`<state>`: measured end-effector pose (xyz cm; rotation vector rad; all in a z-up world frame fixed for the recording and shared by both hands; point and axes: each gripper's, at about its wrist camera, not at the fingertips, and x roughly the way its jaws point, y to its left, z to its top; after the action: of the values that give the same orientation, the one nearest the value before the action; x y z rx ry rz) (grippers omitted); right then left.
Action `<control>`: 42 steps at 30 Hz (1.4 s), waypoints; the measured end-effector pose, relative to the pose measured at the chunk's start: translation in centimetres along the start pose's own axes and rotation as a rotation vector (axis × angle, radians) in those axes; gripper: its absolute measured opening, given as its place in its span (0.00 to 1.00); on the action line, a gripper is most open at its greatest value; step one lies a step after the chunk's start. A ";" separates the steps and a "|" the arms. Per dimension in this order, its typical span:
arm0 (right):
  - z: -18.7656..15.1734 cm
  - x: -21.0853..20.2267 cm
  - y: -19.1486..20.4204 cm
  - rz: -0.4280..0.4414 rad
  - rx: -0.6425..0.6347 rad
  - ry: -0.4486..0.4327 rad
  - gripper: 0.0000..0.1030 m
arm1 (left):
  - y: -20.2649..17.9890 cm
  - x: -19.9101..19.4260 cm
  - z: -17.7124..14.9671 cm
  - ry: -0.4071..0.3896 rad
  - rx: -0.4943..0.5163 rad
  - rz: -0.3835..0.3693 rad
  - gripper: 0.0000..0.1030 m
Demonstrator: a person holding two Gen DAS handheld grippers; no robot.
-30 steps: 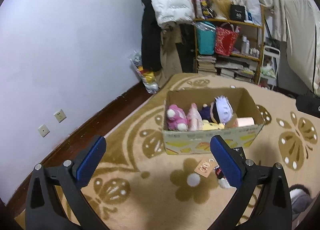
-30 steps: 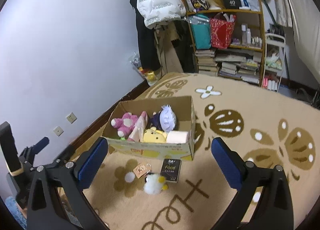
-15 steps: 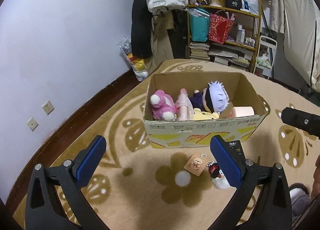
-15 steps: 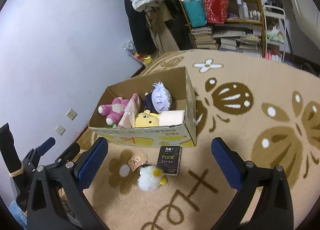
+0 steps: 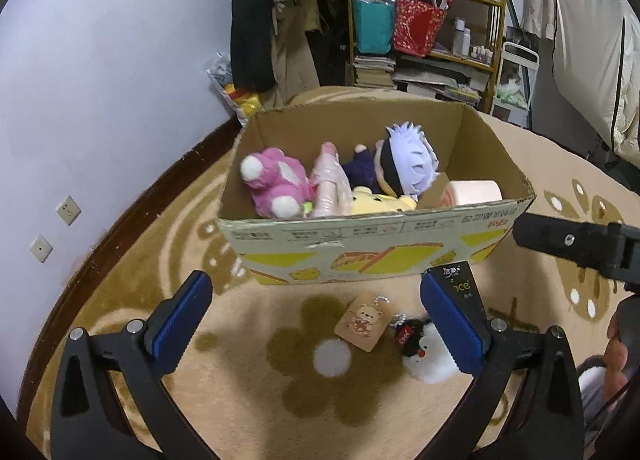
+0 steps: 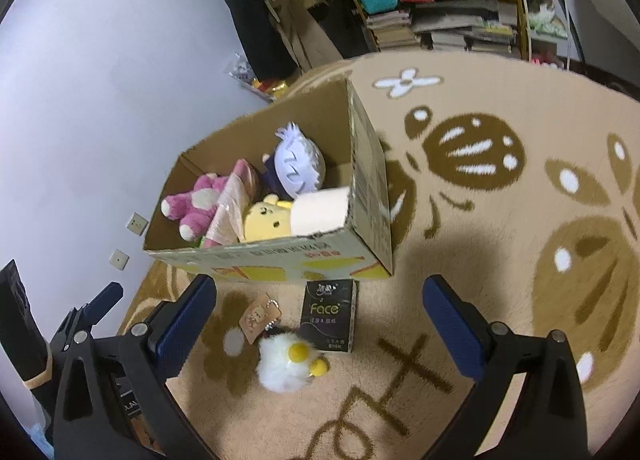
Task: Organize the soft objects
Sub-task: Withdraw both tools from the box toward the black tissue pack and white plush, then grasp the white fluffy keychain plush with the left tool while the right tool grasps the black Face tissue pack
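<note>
Patterned beige carpet point(image 6: 460, 268), frame-wide. Cardboard box point(image 6: 280, 256), centre-left, already filled with plush toys. White fluffy keychain point(image 6: 286, 360) left loose at lower centre; right gripper point(image 6: 316, 324) and left gripper point(image 5: 316, 324) both spread, empty, presumably readied for pickup.

Small bedroom corner, lit dimly and evenly from above.

Plain pale lilac wall point(image 5: 100, 60) on the left with two white square sockets point(image 5: 68, 210), above a dark brown wooden skirting board point(image 5: 132, 216). Beige fluffy carpet with brown flower and butterfly patterns point(image 6: 500, 220) over the floor. At the back, yellow wooden open shelf full of books and bags point(image 5: 432, 40), beside hanging black and white coats point(image 5: 272, 0).
</note>
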<state>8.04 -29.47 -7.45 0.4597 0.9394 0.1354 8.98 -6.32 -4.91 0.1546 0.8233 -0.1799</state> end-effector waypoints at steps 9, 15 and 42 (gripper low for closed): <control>-0.5 2.4 -0.8 -0.011 0.019 0.070 1.00 | -2.1 2.4 -0.6 0.055 0.062 -0.021 1.00; -0.6 4.2 -1.2 -0.020 0.029 0.117 0.97 | -2.9 3.9 -0.6 0.087 0.073 -0.043 1.00; -1.2 9.0 -2.5 0.029 0.071 0.249 0.52 | -7.2 7.3 -2.9 0.178 0.197 -0.076 0.94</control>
<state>12.20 -28.57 -15.85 0.5298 1.1850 0.1889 10.19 -13.42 -12.76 0.3284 0.9887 -0.3224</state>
